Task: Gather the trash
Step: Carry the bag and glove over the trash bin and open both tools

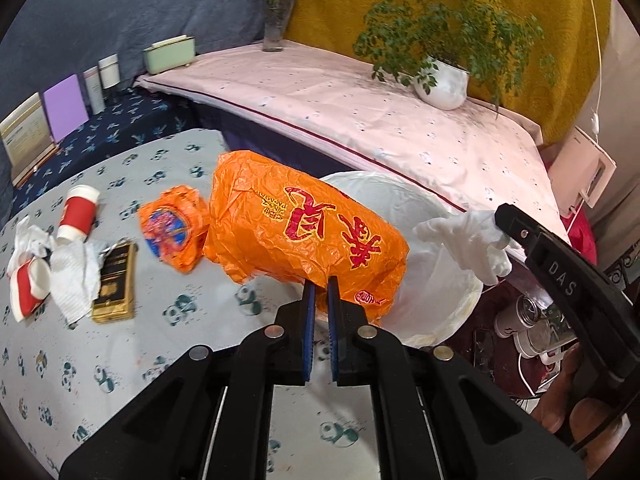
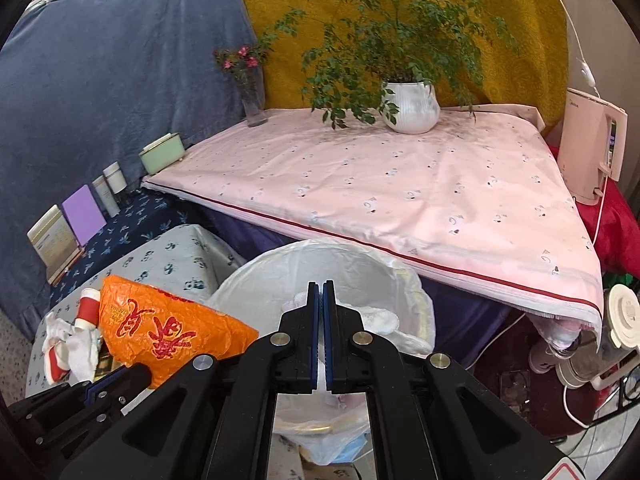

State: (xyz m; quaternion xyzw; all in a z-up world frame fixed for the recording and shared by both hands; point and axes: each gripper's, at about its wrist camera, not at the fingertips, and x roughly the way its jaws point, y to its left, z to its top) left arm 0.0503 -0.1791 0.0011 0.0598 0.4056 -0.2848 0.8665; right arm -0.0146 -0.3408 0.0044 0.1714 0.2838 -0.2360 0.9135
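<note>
The lined bin (image 2: 320,276) sat just ahead of my right gripper (image 2: 321,292), which pinched a white glove (image 2: 380,318) over it. My left gripper (image 1: 321,286) clamped one orange bag (image 1: 304,232); its thin plastic might slip. Left behind: one orange wrapper (image 1: 172,228), two red cups (image 1: 78,212).

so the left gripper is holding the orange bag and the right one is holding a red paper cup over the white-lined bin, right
Not quite. The right gripper is shut on a white glove, not a red cup, as the left wrist view shows. The red paper cups lie on the panda-print table. The left gripper does hold the orange bag by the bin.
</note>
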